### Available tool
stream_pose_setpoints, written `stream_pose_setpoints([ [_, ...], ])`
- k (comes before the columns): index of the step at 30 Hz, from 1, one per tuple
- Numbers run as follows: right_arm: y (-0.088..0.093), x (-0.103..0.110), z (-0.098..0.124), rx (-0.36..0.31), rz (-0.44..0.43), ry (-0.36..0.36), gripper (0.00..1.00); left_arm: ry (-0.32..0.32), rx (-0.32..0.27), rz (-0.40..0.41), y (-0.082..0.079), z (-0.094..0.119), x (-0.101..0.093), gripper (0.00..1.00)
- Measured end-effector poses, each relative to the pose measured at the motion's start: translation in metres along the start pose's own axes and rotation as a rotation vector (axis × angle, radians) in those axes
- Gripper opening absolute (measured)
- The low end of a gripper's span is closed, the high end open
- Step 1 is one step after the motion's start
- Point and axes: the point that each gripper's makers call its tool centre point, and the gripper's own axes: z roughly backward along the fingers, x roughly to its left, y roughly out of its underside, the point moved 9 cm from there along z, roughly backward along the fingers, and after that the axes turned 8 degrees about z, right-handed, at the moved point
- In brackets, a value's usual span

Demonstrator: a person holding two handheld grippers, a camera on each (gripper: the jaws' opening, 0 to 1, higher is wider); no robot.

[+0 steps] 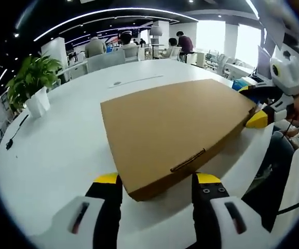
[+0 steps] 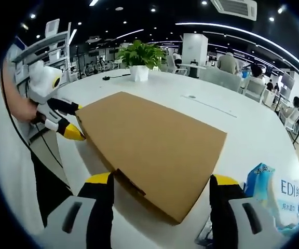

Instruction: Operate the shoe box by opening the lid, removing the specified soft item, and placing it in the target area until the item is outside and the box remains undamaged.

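The shoe box [image 1: 178, 132] lies flat and closed on the white bench [image 1: 61, 150], lid still down. The left hand-held gripper [image 1: 157, 181] stands open around one corner of the box, and the right hand-held gripper [image 2: 160, 184] stands open around another (a potted plant [image 2: 139, 57] sits farther back).

- The closed brown shoe box [image 2: 154, 145] lies flat on the white table [image 2: 232, 116], lid down
- The right gripper [image 2: 162, 189] has its jaws spread wide, either side of the box's near corner
- The left gripper [image 2: 69, 122] meets the box's far left corner
- A potted plant [image 2: 139, 57] stands beyond; a blue-and-white pack [image 2: 274, 199] sits at right
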Motion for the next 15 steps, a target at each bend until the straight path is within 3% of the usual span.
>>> stream_pose_setpoints([
  [3, 0.0037, 0.0020, -0.0003, 0.007, -0.054, -0.001, 0.74, -0.009, -0.012, -0.002, 0.0004, 0.0005, -0.0039, 0.54],
  [5, 0.0028, -0.0002, 0.0001, 0.008, -0.039, -0.004, 0.74, -0.007, 0.012, 0.001, -0.0038, 0.0011, -0.0020, 0.54],
  [8, 0.0062, -0.0037, 0.0023, 0.020, -0.053, -0.009, 0.71, 0.043, 0.013, 0.049, -0.0039, 0.0023, -0.0025, 0.54],
  [10, 0.0048, -0.0038, 0.0012, 0.038, -0.049, -0.018, 0.71, 0.036, 0.044, 0.038, -0.0062, 0.0009, -0.0020, 0.54],
  [15, 0.0052, -0.0034, -0.0009, 0.065, -0.064, -0.015, 0.70, 0.019, 0.029, 0.032, -0.0038, -0.0014, -0.0034, 0.54],
])
